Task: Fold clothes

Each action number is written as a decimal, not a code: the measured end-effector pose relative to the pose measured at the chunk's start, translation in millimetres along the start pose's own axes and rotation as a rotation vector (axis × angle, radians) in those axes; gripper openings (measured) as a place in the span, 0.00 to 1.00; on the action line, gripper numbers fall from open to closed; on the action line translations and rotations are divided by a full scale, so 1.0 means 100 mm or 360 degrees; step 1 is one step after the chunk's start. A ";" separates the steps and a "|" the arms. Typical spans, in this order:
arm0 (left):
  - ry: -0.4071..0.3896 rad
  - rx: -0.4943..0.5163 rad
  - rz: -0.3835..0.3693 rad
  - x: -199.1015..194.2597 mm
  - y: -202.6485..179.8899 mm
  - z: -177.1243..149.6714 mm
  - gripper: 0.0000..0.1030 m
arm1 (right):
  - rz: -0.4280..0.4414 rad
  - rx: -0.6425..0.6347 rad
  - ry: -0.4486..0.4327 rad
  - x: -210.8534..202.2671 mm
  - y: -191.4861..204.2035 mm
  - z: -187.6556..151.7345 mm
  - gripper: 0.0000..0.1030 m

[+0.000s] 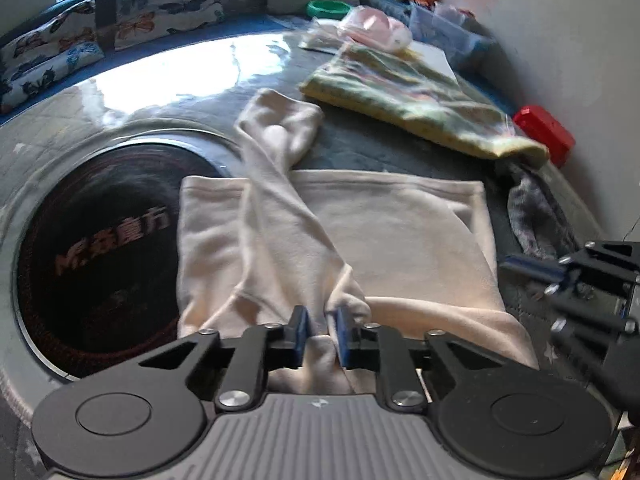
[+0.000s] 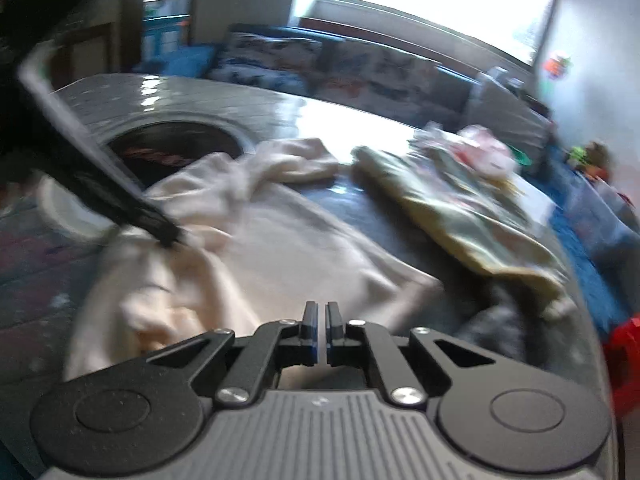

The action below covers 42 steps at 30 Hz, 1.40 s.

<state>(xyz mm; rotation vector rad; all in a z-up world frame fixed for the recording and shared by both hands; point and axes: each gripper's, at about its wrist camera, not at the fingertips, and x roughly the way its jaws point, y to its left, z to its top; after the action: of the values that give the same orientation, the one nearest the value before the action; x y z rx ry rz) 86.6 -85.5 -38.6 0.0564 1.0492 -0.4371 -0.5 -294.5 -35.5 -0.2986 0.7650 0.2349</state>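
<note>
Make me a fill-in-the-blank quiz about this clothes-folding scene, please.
1. The left gripper is shut on a fold of the ____-coloured fleece garment.
2. The right gripper is shut and holds ____.
3. The small plastic box by the wall is ____.

Missing words: cream; nothing; red

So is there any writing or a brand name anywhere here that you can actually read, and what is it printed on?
"Mr." followed by three Chinese characters, too blurred to read surely: reddish print on the dark round inset in the table, seen from the left wrist.
The same inset in the right wrist view: only a reddish smear, unreadable.
Cream garment, patterned folded cloth, red box: no text visible.
</note>
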 end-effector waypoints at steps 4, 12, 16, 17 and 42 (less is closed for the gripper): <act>-0.0024 -0.0040 -0.0034 -0.11 0.05 -0.06 0.10 | 0.0132 0.0192 0.0037 -0.05 -0.13 0.07 0.06; -0.0056 -0.0083 -0.0060 -0.36 0.19 -0.26 0.06 | 0.0314 -0.0095 0.0030 0.22 0.44 0.26 0.37; -0.0106 -0.0032 -0.0080 -0.44 0.09 -0.19 0.22 | 0.0385 -0.0052 0.0121 0.43 0.46 0.20 0.32; -0.0109 -0.0015 -0.0076 -0.41 0.04 -0.15 0.33 | 0.0391 -0.0045 0.0119 0.43 0.47 0.19 0.22; -0.0106 -0.0023 -0.0037 -0.36 0.05 -0.37 0.05 | 0.0266 0.0074 -0.0045 -0.17 0.10 0.05 0.35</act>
<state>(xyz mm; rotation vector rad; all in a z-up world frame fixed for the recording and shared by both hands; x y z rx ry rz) 43.1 -60.5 -27.5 0.0168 0.9883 -0.4499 -12.8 -284.8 -21.6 -0.1872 0.7674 0.3775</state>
